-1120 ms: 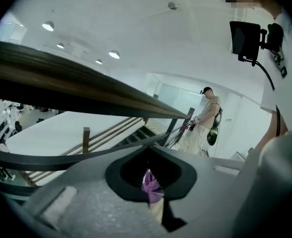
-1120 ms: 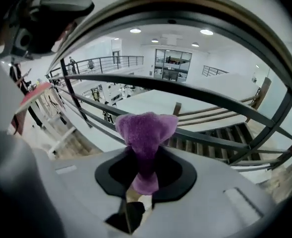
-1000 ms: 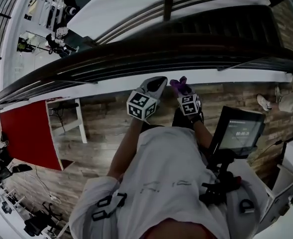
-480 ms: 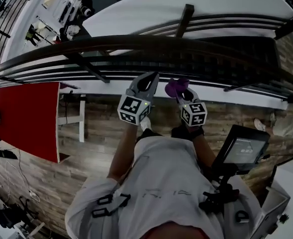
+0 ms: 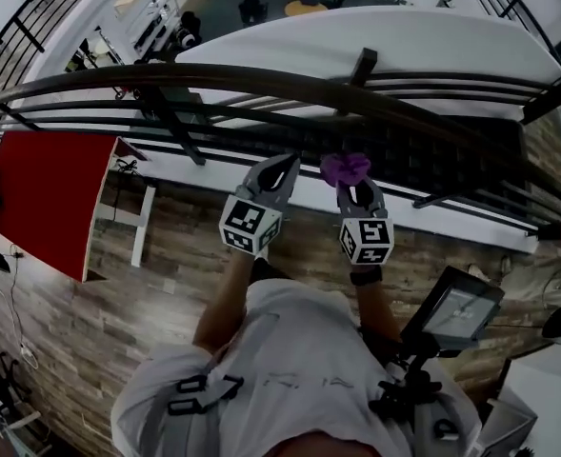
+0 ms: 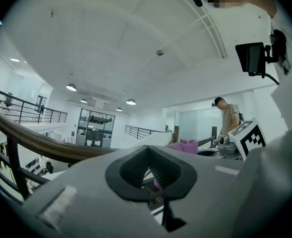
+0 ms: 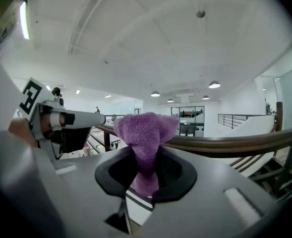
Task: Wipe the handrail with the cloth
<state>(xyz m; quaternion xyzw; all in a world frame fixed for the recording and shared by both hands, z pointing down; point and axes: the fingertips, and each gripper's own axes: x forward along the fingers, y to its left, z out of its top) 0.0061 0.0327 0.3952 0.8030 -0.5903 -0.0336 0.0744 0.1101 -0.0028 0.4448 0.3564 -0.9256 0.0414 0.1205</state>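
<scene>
The dark brown handrail [image 5: 261,82] curves across the top of the head view, above thinner black rails. My right gripper [image 5: 350,183] is shut on a bunched purple cloth [image 5: 345,168], which sits just below the rail. In the right gripper view the cloth [image 7: 146,133] sticks up between the jaws of the right gripper [image 7: 146,182], with the handrail [image 7: 235,144] right behind it. My left gripper [image 5: 288,163] hangs beside it on the left, jaws together and holding nothing. In the left gripper view the handrail [image 6: 36,140] runs past on the left and the cloth [image 6: 183,145] shows at the right.
A white ledge [image 5: 432,219] runs under the rails, with a wood floor on my side and an open hall far below. A red panel [image 5: 51,193] stands at the left. A monitor on a stand [image 5: 451,312] is at the lower right. A person [image 6: 230,118] stands nearby.
The head view has swung, so the handrail now sits higher and looks thinner. Both grippers stay side by side just below it. The right one still holds the cloth.
</scene>
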